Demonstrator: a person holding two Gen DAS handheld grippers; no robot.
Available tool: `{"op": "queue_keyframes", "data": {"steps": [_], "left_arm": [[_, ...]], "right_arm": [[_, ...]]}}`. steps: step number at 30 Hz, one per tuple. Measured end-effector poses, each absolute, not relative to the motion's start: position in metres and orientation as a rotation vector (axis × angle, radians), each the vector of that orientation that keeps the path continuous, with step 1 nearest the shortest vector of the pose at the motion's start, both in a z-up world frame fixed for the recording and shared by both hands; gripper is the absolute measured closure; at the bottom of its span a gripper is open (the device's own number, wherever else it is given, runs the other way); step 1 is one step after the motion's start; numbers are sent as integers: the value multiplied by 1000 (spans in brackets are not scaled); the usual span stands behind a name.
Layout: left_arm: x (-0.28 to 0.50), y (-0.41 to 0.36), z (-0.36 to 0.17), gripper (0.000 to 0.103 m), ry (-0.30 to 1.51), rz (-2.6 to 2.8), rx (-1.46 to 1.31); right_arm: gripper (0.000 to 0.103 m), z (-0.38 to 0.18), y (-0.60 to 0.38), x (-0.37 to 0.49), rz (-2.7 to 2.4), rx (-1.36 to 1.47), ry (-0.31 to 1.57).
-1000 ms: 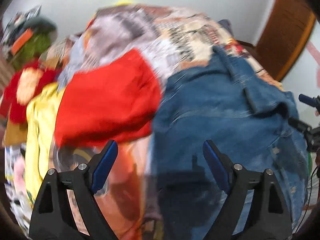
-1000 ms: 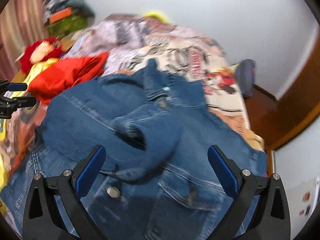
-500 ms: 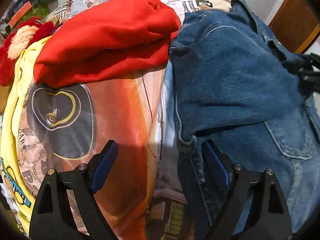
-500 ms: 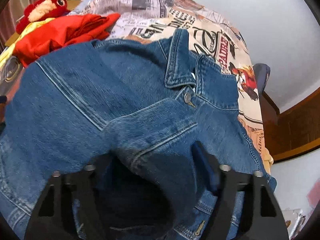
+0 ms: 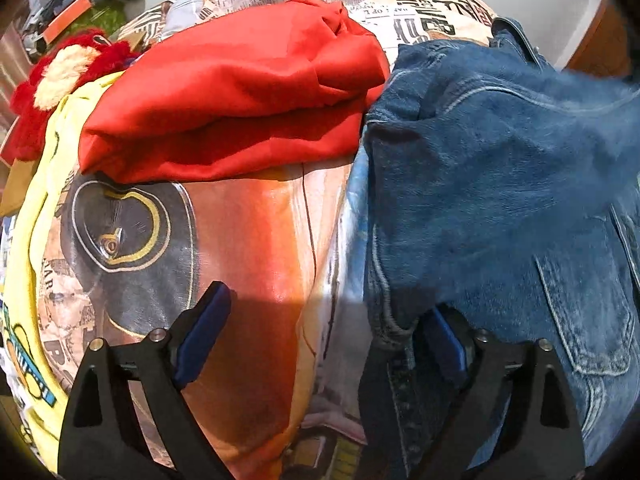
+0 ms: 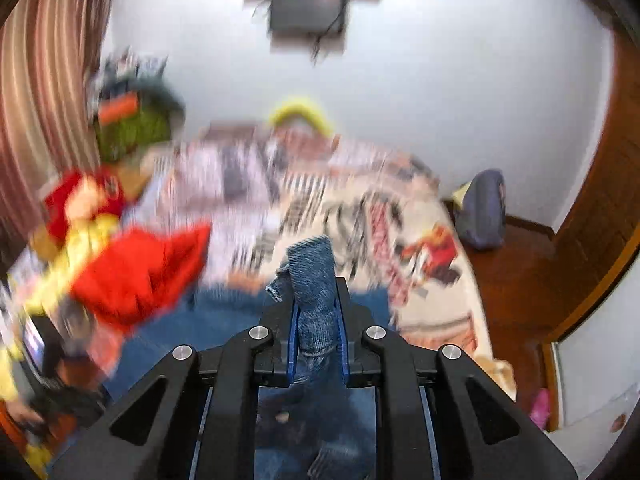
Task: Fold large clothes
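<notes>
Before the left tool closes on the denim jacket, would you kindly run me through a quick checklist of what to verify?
1. Right tool clamped on denim jacket: ok, a fold is pinched between its fingers.
2. Left tool open: ok.
3. Jacket edge inside the left tool: ok, the hem sits against its right finger.
4. Red garment out of the left tool: ok, it lies farther up the bed.
5. Right view sharp enough to judge the fold: not ok, blurred.

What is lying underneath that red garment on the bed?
The red garment lies on a printed bedsheet with an orange car picture, and partly over a yellow garment. Its bulk hides whatever else is beneath it.
</notes>
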State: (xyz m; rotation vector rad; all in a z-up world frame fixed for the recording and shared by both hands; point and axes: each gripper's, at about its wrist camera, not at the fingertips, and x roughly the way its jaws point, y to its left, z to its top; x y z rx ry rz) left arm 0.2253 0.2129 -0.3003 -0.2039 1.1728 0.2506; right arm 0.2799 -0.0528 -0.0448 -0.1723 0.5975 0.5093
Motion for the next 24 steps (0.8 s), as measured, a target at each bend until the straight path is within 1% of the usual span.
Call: {"op": "queue_keyframes", "data": {"steps": [1,4,6,10,15,19,24], "left_arm": [[225,212,-299,5,1166,254,-209],[227,209,-299,5,1168,274,-198],[228,207,-299,4,1167,287,-188],[225,206,-294,5,1187,266,-176],[217,207,-265,5,1140,189,-189],[228,222,-232,5,1043,210,-222],[262,231,-234,5,1050,224,-321]], "right_arm": [[89,-37,-61,279,512,-146,582],[89,-46,-73,278,493,-126,593],[89,-66,-81,281,462,-132,648],[89,-123,-110,293,396,-100,818],[89,-187,-146,294,335,-40,986],[89,-217,-159,286,314,-29,1042],[89,-233,-168,280,286,-49,1056]]}}
